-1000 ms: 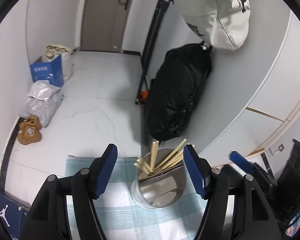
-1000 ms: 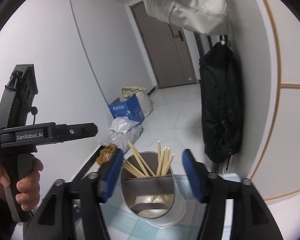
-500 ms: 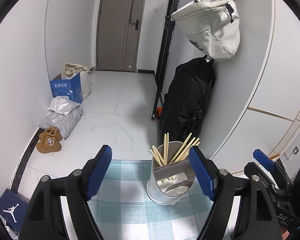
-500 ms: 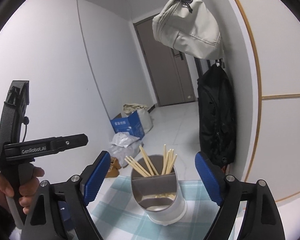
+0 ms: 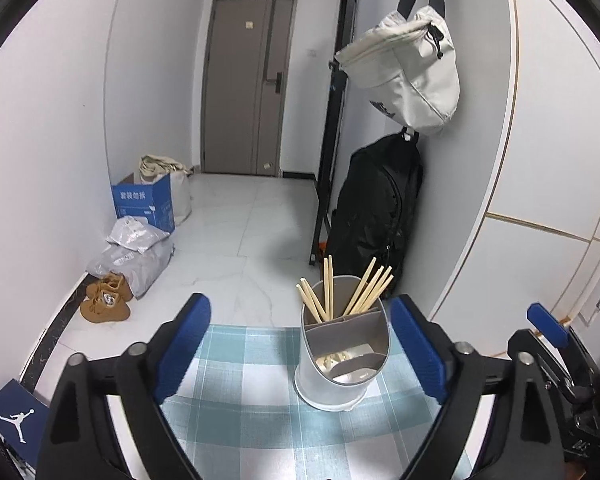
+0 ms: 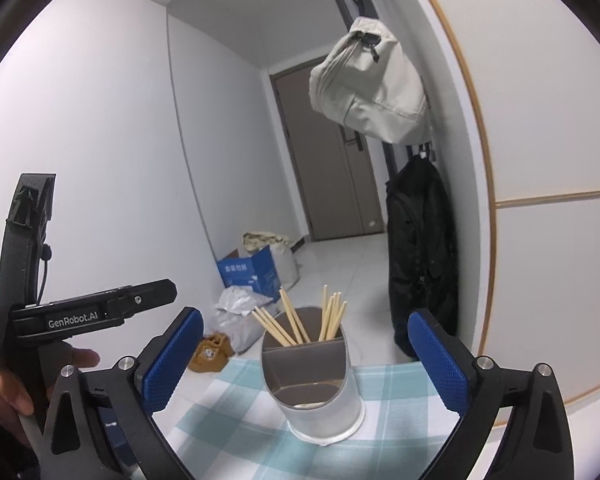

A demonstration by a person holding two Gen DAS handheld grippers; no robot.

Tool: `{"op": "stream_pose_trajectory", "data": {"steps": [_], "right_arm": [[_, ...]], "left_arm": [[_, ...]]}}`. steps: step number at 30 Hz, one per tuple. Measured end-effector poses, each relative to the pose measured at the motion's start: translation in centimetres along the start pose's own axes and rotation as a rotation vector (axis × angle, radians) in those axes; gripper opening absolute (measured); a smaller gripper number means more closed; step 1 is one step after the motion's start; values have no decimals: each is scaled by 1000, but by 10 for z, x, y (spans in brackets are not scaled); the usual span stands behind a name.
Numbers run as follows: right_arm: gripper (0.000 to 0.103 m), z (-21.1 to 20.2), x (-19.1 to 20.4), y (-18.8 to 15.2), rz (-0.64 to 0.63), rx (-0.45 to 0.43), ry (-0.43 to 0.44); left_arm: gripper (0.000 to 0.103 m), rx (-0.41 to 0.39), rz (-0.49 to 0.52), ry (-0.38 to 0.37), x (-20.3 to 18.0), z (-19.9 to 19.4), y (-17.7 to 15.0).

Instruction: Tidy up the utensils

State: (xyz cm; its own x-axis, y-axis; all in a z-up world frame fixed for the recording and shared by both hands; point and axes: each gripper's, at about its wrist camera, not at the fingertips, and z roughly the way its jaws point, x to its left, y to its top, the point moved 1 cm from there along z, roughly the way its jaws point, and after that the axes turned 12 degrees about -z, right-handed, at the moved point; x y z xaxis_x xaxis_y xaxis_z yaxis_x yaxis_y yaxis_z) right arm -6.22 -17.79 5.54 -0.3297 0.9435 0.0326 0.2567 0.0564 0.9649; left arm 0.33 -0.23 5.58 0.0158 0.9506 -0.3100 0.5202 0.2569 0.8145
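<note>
Both grippers' fingers (image 5: 184,344) (image 6: 438,364) are opening (nothing held, holder (image 6: 320,392) untouched).

Utensil holder (image 5: 342,364) stands on the tablecloth (image 5: 244,392), near its far edge. Chopsticks (image 5: 328,292) stand in its rear compartments. Backpack (image 5: 380,216) hangs behind it, bag (image 5: 408,68) above.

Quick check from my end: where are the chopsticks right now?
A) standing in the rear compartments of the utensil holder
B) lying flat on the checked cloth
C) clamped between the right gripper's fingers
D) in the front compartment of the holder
A: the chopsticks stand upright in the rear compartments of the utensil holder on the checked cloth, with no gripper touching them.
</note>
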Motion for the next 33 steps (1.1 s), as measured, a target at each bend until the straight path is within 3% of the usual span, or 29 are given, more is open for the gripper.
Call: {"op": "stream_pose_trajectory", "data": {"steps": [12, 17, 33], "right_arm": [[103, 0, 0, -33, -19, 16, -58], [103, 8, 1, -37, -9, 35, -40], [103, 8, 10, -40, -31, 50, -24]], "left_arm": [[91, -19, 20, 52, 15, 25, -35], [91, -6, 52, 74, 12, 27, -38], [91, 18, 20, 93, 21, 26, -39]]}}
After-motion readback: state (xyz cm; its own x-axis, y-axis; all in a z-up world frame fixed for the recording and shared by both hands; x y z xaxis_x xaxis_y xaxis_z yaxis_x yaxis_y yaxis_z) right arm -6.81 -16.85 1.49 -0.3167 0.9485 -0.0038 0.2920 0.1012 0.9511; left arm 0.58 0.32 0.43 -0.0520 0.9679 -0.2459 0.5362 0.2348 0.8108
